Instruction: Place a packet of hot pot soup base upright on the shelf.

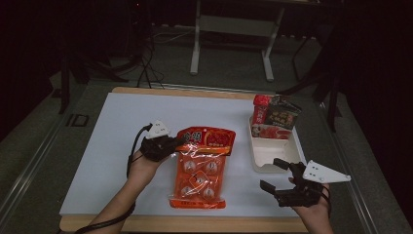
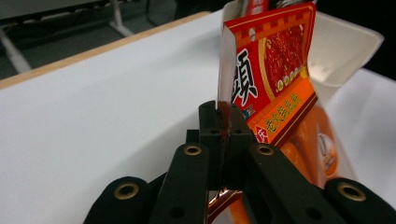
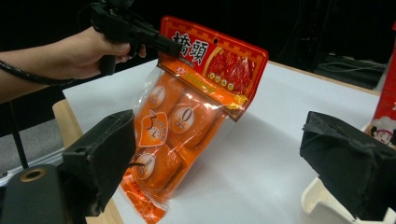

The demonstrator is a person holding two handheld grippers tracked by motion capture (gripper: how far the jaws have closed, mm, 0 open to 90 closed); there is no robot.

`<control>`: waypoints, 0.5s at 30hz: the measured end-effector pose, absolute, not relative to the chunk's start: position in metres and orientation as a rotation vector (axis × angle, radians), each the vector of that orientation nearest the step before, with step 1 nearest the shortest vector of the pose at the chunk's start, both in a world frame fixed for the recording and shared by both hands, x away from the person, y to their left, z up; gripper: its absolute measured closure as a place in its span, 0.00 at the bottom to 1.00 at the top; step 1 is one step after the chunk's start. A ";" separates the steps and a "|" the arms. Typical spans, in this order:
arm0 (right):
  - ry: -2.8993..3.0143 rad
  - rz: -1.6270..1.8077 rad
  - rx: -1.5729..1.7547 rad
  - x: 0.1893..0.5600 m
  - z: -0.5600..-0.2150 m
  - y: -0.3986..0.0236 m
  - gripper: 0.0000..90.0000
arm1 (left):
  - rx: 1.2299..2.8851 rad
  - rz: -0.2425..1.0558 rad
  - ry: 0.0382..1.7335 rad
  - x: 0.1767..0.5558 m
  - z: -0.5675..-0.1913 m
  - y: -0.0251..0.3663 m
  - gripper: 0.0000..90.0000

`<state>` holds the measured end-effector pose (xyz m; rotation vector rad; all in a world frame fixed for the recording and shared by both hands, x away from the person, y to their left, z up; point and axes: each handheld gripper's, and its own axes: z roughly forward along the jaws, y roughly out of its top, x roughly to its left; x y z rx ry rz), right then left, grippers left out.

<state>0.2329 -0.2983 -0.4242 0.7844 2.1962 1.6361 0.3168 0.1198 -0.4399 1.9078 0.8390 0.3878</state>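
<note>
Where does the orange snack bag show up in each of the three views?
High view: the orange snack bag sits centre, its top corner pinched by the left gripper.
Left gripper view: the bag rises right of centre from the shut jaws.
Right gripper view: the bag hangs centre-left.
Shared landmark: the white tray.

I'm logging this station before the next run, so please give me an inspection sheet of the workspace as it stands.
Surface: white table top with a wooden edge, no spills seen.
Job's things: orange snack bag, top corner pinched and lifted, bottom edge near the table; white tray at right holding two packets.
Clutter: nothing seen.
Grippers: left gripper shut on the bag's edge; right gripper open, holding nothing, beside the tray.
Cables: black cable trailing from the left gripper along the forearm.
Surroundings: dark room, metal table legs behind.
</note>
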 end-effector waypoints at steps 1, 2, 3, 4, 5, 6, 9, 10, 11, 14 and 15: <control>2.203 1.627 0.778 0.234 -0.424 -0.296 0.15 | 1.895 0.393 0.806 0.310 -0.434 0.118 1.00; 2.199 1.624 0.773 0.234 -0.424 -0.295 0.15 | 1.889 0.391 0.794 0.308 -0.432 0.118 1.00; 2.197 1.627 0.770 0.234 -0.423 -0.294 0.17 | 1.885 0.398 0.772 0.304 -0.430 0.117 1.00; 2.199 1.632 0.764 0.234 -0.423 -0.293 0.19 | 1.881 0.399 0.764 0.302 -0.429 0.116 1.00; 2.194 1.631 0.760 0.234 -0.422 -0.293 0.19 | 1.878 0.397 0.755 0.300 -0.427 0.116 1.00; 2.192 1.635 0.757 0.235 -0.422 -0.292 0.19 | 1.873 0.397 0.747 0.297 -0.425 0.115 1.00; 2.194 1.643 0.756 0.236 -0.421 -0.291 0.23 | 1.865 0.385 0.716 0.291 -0.419 0.113 1.00; 2.194 1.642 0.755 0.237 -0.420 -0.290 0.23 | 1.861 0.382 0.707 0.288 -0.418 0.112 1.00; 2.194 1.646 0.761 0.238 -0.421 -0.290 0.23 | 1.857 0.381 0.697 0.286 -0.416 0.111 1.00; 2.195 1.655 0.768 0.241 -0.422 -0.288 0.23 | 1.843 0.360 0.671 0.280 -0.413 0.110 1.00; 2.198 1.652 0.769 0.242 -0.422 -0.287 0.23 | 1.844 0.360 0.663 0.277 -0.410 0.109 1.00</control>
